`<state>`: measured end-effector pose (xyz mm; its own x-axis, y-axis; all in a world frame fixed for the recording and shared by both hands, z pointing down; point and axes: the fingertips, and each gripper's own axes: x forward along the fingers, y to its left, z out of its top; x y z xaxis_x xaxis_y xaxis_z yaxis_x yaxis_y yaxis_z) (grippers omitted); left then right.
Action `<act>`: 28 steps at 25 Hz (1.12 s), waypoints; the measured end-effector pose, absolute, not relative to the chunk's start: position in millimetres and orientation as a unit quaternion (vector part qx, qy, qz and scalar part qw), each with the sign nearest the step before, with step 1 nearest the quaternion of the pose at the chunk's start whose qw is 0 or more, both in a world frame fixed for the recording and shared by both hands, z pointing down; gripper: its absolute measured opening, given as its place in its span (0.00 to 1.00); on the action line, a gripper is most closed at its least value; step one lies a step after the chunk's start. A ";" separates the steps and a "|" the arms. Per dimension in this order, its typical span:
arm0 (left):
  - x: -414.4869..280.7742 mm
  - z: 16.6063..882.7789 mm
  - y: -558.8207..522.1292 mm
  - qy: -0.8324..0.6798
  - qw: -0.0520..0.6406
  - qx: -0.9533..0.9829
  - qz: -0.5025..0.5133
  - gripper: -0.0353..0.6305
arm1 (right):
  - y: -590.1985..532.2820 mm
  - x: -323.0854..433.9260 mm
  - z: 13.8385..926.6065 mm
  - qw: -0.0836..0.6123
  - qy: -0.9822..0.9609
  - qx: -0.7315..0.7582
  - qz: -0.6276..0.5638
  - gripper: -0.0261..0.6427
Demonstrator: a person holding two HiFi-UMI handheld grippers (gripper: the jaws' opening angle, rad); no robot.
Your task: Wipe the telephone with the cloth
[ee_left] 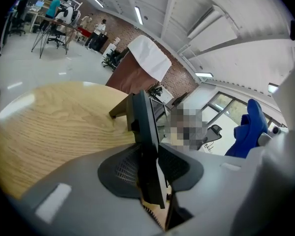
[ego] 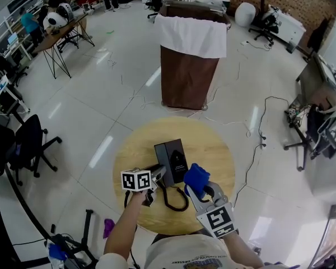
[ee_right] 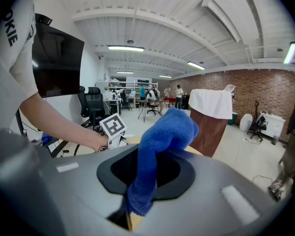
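Where the round wooden table (ego: pixel 213 150) fills the lower middle of the head view, the items stand as follows.

Telephone (ego: pixel 172 160): black, set near the table's centre, with its tall panel toward the top of the frame. A black coiled cord (ego: pixel 175 202) loops from its lower edge toward the near rim.

Left gripper (ego: pixel 155 174): lower left of the telephone, its marker cube facing the camera and a bare forearm behind it. In the left gripper view a thin black edge of the telephone stands upright between the two dark pads, which are closed narrowly against it on both sides; wood grain spreads across the left of that frame.

Right gripper (ego: pixel 201 191): just right of the cord, near the telephone's lower right corner. Its jaws are clamped on the cloth (ego: pixel 196 177).

Cloth: blue and plush. It is pinched low in the right gripper view, with its free end bulging up and over to the upper right of the pads. In the head view it sits just beside the telephone; whether it touches cannot be told.

Surroundings: a brown stand draped with a white sheet (ego: pixel 190 35) at upper centre, and a dark office chair (ego: pixel 28 144) at the left edge on a pale glossy floor.
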<state>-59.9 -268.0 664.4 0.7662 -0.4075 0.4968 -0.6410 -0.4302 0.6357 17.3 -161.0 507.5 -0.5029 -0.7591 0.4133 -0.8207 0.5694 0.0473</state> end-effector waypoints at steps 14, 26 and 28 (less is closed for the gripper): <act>-64.0 658.5 -262.4 -0.303 0.483 0.815 0.104 0.15 | -158.1 15.1 506.7 0.197 -0.865 0.456 0.075 0.13; -54.8 594.8 -237.6 -0.279 0.476 0.834 0.016 0.14 | -141.0 11.8 480.5 0.175 -0.876 0.447 0.044 0.13; -49.6 577.4 -231.1 -0.269 0.473 0.839 -0.003 0.14 | -136.8 11.5 473.8 0.170 -0.878 0.445 0.039 0.13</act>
